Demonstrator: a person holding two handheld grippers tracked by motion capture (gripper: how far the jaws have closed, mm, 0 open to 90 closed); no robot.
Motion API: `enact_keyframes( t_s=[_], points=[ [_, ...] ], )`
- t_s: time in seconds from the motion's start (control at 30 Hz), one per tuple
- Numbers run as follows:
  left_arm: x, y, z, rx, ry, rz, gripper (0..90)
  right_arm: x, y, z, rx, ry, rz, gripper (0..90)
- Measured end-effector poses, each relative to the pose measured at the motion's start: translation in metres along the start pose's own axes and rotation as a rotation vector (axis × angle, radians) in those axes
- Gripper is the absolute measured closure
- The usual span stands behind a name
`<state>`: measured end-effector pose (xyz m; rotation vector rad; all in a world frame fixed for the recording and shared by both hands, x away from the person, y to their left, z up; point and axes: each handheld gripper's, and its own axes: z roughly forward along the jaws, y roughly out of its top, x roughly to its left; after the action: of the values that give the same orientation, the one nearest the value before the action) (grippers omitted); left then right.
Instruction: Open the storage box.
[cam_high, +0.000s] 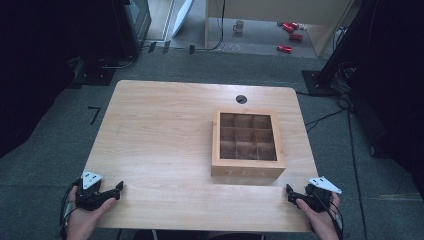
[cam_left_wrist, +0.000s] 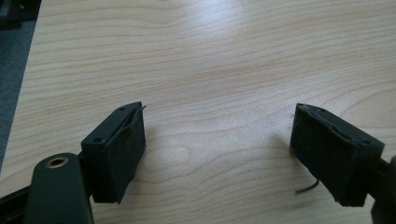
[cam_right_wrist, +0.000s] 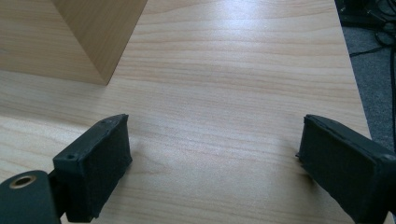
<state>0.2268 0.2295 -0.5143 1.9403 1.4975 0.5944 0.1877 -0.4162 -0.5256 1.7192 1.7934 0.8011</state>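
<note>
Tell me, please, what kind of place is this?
Probably a lab or workshop set up for recording: a wooden table on grey carpet, black equipment stands with cables around it, and red cans on the floor behind.

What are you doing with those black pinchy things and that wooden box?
A person sits at a wooden table with a two-jaw gripper in each hand. The left gripper and the right gripper both rest at the near edge of the table, jaws open, holding nothing. A wooden tea box with nine small compartments stands on the right half of the table, nearer the right gripper. Its compartments look empty. Neither gripper touches the box.
</note>
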Motion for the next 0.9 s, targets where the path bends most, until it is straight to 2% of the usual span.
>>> enact_keyframes(
  t_s=[0.1, 0.13, 0.17, 0.2, 0.3, 0.37, 0.43, 0.5, 0.6, 0.63, 0.7, 0.9],
  points=[
    [0.001, 0.001, -0.001, 0.003, -0.005, -0.013, 18.5, 0.000, 0.000, 0.000, 0.000, 0.000, 0.000, 8.6],
    [0.001, 0.004, -0.004, -0.013, -0.037, -0.032, 18.5, 0.000, 0.000, 0.000, 0.000, 0.000, 0.000, 8.6],
    [0.001, 0.004, -0.004, -0.013, -0.037, -0.032, 18.5, 0.000, 0.000, 0.000, 0.000, 0.000, 0.000, 8.6],
    [0.001, 0.007, -0.008, -0.040, -0.061, -0.051, 18.4, 0.000, 0.000, 0.000, 0.000, 0.000, 0.000, 8.6],
    [-0.004, 0.013, -0.011, -0.065, -0.066, -0.056, 18.5, 0.000, 0.000, 0.000, 0.001, 0.000, 0.000, 8.6],
    [-0.011, 0.017, -0.011, -0.075, -0.066, -0.044, 18.4, 0.000, 0.000, 0.000, 0.000, 0.001, 0.000, 8.6],
    [-0.019, 0.021, -0.012, -0.085, -0.048, -0.017, 18.5, 0.000, 0.000, 0.000, 0.001, 0.001, 0.001, 8.6],
    [-0.028, 0.026, -0.014, -0.099, -0.053, 0.004, 18.5, 0.000, 0.000, 0.000, 0.001, 0.000, 0.000, 8.6],
    [-0.040, 0.031, -0.015, -0.108, -0.076, 0.024, 18.4, 0.000, 0.000, 0.000, 0.000, 0.001, 0.000, 8.6],
    [-0.040, 0.031, -0.015, -0.108, -0.076, 0.024, 18.4, 0.000, 0.000, 0.000, 0.001, 0.000, 0.001, 8.6],
    [-0.048, 0.036, -0.014, -0.107, -0.117, 0.028, 18.4, 0.000, 0.000, 0.000, 0.000, 0.000, 0.000, 8.6],
    [-0.068, 0.046, -0.011, -0.105, -0.162, 0.061, 18.5, 0.000, 0.000, 0.000, 0.000, 0.000, 0.000, 8.6]
  ],
)
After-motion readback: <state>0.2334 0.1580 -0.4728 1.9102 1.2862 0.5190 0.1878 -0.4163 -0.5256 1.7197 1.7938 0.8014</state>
